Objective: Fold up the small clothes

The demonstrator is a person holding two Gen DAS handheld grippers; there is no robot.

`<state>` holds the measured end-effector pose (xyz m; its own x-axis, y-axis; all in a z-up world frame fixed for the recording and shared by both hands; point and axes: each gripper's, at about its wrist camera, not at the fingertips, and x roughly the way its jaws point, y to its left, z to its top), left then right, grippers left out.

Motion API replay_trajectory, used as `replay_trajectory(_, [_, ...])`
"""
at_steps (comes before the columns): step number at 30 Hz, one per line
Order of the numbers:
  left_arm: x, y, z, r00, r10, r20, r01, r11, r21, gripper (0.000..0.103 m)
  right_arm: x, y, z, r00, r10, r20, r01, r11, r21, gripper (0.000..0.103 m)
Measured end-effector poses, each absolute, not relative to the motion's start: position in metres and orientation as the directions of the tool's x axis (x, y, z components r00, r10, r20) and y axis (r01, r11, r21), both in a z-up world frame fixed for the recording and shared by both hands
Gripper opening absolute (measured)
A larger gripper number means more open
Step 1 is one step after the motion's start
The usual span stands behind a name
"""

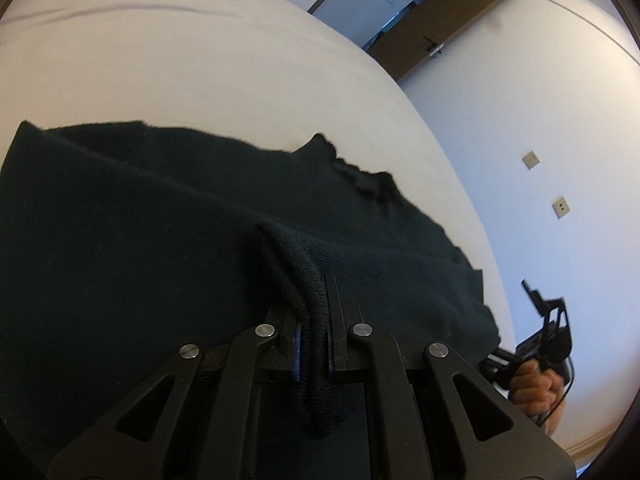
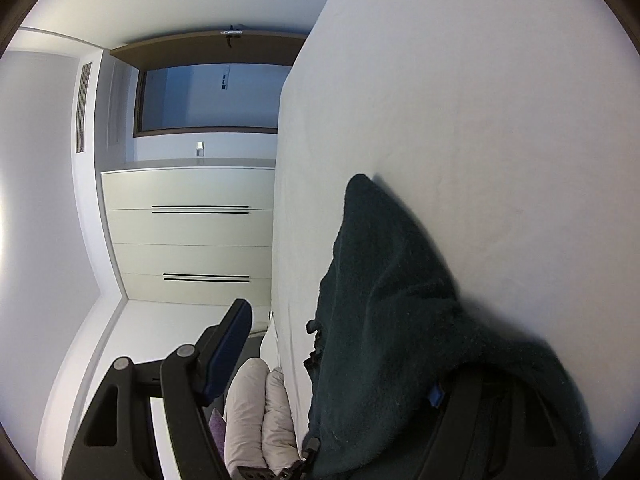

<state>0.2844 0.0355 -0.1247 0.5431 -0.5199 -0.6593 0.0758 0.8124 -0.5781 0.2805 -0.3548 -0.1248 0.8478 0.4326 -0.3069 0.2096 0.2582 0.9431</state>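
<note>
so my left gripper [image 1: 314, 344] is pinched tight on a ribbed edge of the dark sweater [image 1: 160, 248] spread over the white bed [image 1: 200, 60]; my right gripper [image 2: 332, 376] stands wide (sweater draped over one finger, nothing clamped).

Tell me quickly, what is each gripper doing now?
Left gripper: shut on the dark sweater edge.
Right gripper: open, sweater draped over one finger, nothing clamped.
</note>
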Motion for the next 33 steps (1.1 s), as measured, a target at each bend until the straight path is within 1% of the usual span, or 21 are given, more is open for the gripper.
replay_trajectory(1, [0.284,0.036,-0.128,0.535,-0.512,-0.672,0.069,0.819,-0.569,0.008,0.279,-0.356,-0.128,0.846,0.435,-0.31,0.211,0.26,0.942,0.075])
replay_trajectory(3, [0.281,0.041,-0.133,0.522,-0.508,-0.686,0.053,0.821,-0.568,0.011,0.28,-0.355,-0.13,0.834,0.444,-0.329,0.221,0.279,0.935,0.074])
replay_trajectory(9, [0.28,0.047,-0.129,0.492,-0.52,-0.699,0.059,0.82,-0.569,0.012,0.272,-0.359,-0.131,0.801,0.501,-0.328,0.21,0.278,0.938,0.074])
replay_trajectory(13, [0.282,0.056,-0.126,0.497,-0.517,-0.697,0.026,0.812,-0.583,0.012,0.243,-0.361,-0.122,0.791,0.508,-0.341,0.217,0.288,0.933,0.077])
replay_trajectory(15, [0.283,0.054,-0.121,0.488,-0.503,-0.713,0.032,0.827,-0.562,0.012,0.23,-0.36,-0.12,0.782,0.516,-0.349,0.221,0.294,0.93,0.077])
replay_trajectory(18, [0.278,0.049,-0.11,0.482,-0.436,-0.76,0.038,0.877,-0.479,0.012,0.201,-0.359,-0.115,0.768,0.524,-0.369,0.243,0.296,0.924,0.077])
replay_trajectory(20, [0.271,0.052,-0.099,0.5,-0.343,-0.795,0.016,0.922,-0.387,0.012,0.192,-0.359,-0.105,0.771,0.513,-0.376,0.236,0.317,0.918,0.079])
replay_trajectory(21, [0.266,0.057,-0.092,0.517,-0.277,-0.81,-0.016,0.943,-0.333,0.012,0.189,-0.36,-0.096,0.772,0.508,-0.382,0.228,0.339,0.913,0.079])
replay_trajectory(23, [0.26,0.065,-0.08,0.554,-0.179,-0.813,-0.064,0.965,-0.256,0.012,0.192,-0.362,-0.079,0.785,0.5,-0.365,0.19,0.366,0.911,0.079])
replay_trajectory(24, [0.257,0.065,-0.073,0.577,-0.161,-0.8,-0.066,0.968,-0.242,0.012,0.194,-0.362,-0.074,0.789,0.5,-0.356,0.174,0.373,0.911,0.079])
replay_trajectory(27, [0.254,0.045,-0.052,0.634,-0.207,-0.745,0.033,0.97,-0.242,0.012,0.222,-0.362,-0.058,0.786,0.515,-0.341,0.13,0.402,0.906,0.079])
replay_trajectory(28, [0.255,0.03,-0.048,0.636,-0.242,-0.733,0.094,0.967,-0.238,0.012,0.229,-0.36,-0.057,0.782,0.526,-0.335,0.117,0.404,0.907,0.079])
replay_trajectory(31, [0.263,-0.006,-0.059,0.604,-0.278,-0.746,0.19,0.96,-0.204,0.012,0.264,-0.349,-0.059,0.743,0.591,-0.313,0.078,0.388,0.918,0.079])
replay_trajectory(33, [0.273,-0.018,-0.082,0.566,-0.26,-0.782,0.191,0.964,-0.183,0.012,0.294,-0.336,-0.072,0.691,0.657,-0.301,0.052,0.371,0.927,0.079])
